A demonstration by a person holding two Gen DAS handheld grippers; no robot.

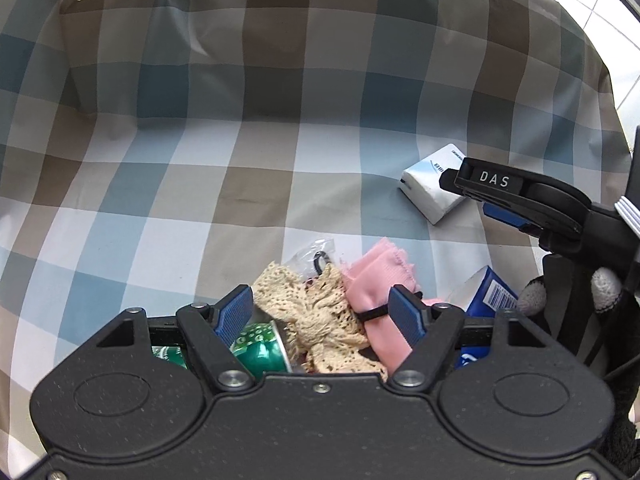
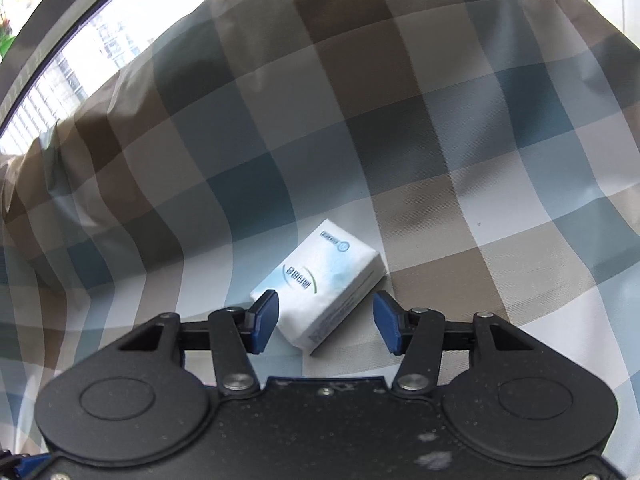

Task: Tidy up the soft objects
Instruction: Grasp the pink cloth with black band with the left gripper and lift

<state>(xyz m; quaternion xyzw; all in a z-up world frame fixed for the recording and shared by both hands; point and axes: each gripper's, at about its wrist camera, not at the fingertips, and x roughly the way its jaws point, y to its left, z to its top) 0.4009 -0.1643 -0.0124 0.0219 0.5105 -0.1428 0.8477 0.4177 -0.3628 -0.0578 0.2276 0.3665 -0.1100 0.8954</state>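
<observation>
My left gripper (image 1: 322, 312) is open above a heap of soft things: a beige lace cloth (image 1: 320, 316) and a folded pink cloth (image 1: 378, 280) bound by a black tie. My right gripper (image 2: 326, 322) is open, with a white tissue pack (image 2: 320, 284) lying between its blue fingertips on the checked cloth. In the left wrist view the same pack (image 1: 430, 184) lies at the right, partly hidden behind the right gripper (image 1: 484, 196).
A green can (image 1: 260, 350) lies under the lace by the left finger. A clear plastic bag with a black ring (image 1: 316, 256) lies behind the heap. A blue packet (image 1: 490, 294) lies at the right. The checked cloth (image 1: 240, 160) rises into a wall behind.
</observation>
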